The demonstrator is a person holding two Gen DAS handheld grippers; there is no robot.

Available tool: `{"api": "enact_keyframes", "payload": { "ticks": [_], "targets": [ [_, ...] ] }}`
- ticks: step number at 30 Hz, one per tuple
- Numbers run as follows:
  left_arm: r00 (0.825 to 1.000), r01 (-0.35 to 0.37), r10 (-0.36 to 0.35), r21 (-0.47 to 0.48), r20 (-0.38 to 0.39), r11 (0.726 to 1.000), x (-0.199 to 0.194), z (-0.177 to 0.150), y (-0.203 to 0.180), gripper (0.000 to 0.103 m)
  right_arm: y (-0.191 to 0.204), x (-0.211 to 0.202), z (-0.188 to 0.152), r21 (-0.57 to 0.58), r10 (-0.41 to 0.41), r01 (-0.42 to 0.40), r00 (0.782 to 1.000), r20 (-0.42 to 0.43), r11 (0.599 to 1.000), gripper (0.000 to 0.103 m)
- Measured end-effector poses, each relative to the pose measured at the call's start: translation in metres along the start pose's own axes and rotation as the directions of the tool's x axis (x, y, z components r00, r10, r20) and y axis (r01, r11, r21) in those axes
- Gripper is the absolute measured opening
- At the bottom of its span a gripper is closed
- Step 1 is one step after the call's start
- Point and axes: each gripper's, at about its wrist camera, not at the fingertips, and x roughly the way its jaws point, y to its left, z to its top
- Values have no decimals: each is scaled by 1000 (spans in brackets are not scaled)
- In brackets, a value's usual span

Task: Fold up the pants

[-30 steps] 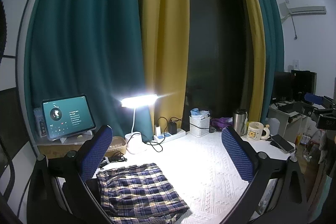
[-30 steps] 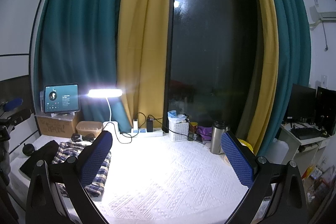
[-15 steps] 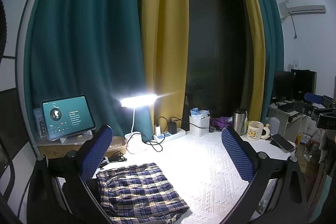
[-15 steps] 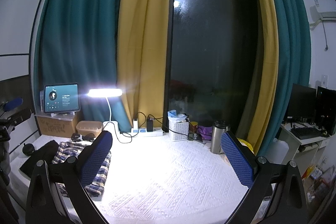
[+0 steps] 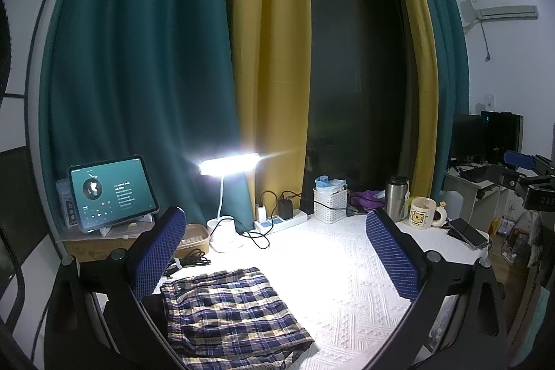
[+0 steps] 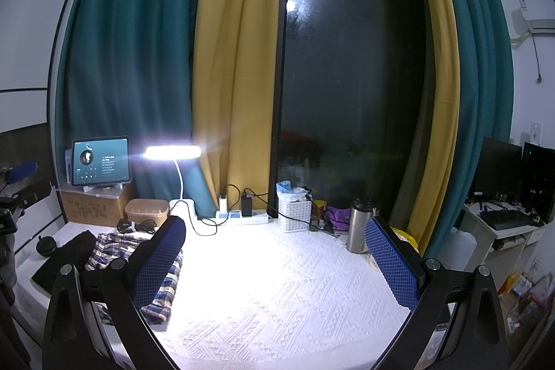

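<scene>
The plaid pants (image 5: 229,311) lie folded into a compact rectangle on the white textured tablecloth (image 5: 347,283), at the table's left. My left gripper (image 5: 277,252) is open and empty, held above the table just right of and over the pants. In the right wrist view the pants (image 6: 114,248) show at far left, partly behind my left finger (image 6: 159,259). My right gripper (image 6: 277,259) is open and empty above the middle of the cloth (image 6: 277,293).
A lit desk lamp (image 5: 229,163), a tablet on a box (image 5: 111,193), a power strip (image 5: 281,222), a white basket (image 5: 329,205), a steel flask (image 5: 395,198), a mug (image 5: 421,212) and a phone (image 5: 466,233) line the back and right edge. A dark garment (image 6: 66,259) lies left of the pants.
</scene>
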Motion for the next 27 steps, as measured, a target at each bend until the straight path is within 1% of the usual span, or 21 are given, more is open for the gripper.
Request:
{"api": "enact_keyframes", "payload": {
  "ticks": [27],
  "targets": [
    [1000, 7, -7, 2, 9, 1000, -1, -2, 1, 103, 4, 2, -1, -3, 0, 0, 1000, -6, 1000, 103]
  ]
}}
